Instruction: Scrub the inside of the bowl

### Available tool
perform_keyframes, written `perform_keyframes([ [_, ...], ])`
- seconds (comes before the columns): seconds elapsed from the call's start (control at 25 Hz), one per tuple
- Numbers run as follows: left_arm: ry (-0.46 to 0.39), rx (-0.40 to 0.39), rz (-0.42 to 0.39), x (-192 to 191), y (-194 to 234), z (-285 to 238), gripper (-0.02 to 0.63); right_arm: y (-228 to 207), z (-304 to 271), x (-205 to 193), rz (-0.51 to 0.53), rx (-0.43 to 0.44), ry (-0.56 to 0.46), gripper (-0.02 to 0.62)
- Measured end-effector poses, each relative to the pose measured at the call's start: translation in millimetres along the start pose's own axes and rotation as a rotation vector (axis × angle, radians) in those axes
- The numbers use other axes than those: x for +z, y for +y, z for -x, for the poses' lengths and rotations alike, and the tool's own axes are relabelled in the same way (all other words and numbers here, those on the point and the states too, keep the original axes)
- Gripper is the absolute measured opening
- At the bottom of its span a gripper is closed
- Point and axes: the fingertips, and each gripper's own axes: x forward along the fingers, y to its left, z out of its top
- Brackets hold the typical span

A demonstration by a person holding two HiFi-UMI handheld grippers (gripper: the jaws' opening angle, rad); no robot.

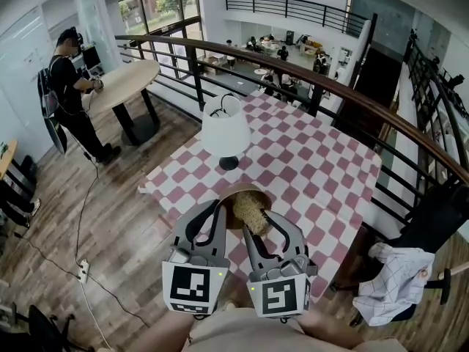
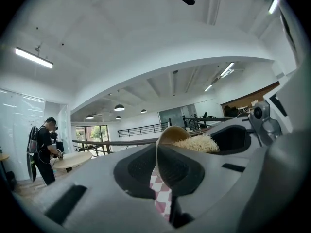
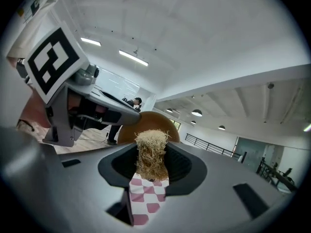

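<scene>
A brown bowl (image 1: 242,193) is held tilted above the near edge of the checked table. My left gripper (image 1: 218,205) is shut on the bowl's rim. In the left gripper view the rim (image 2: 158,154) runs as a thin edge between the closed jaws. My right gripper (image 1: 265,218) is shut on a tuft of pale straw-like scrubber (image 1: 250,213), which lies inside the bowl. In the right gripper view the scrubber (image 3: 151,152) sticks up from between the jaws with the bowl (image 3: 146,123) right behind it. The left gripper's marker cube (image 3: 51,62) shows at the upper left there.
A white table lamp (image 1: 226,130) stands on the red-and-white checked tablecloth (image 1: 322,160) just beyond the bowl. A dark railing (image 1: 293,68) runs behind the table. A person (image 1: 69,86) stands by a round table (image 1: 124,83) at far left. A chair with draped cloth (image 1: 399,277) is at right.
</scene>
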Motion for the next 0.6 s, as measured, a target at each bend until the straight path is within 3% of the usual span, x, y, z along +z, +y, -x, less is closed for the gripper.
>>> perform_keyframes([
  [0.24, 0.001, -0.021, 0.08, 2.1, -6.0, 1.9, 0.025, 22.2, 0.4, -5.0, 0.014, 0.071, 0.021, 0.144],
  [0.6, 0.036, -0.027, 0.052, -15.9, -3.6, 4.5, 0.021, 36.6, -3.3, 5.6, 0.017, 0.16, -0.045, 0.144],
])
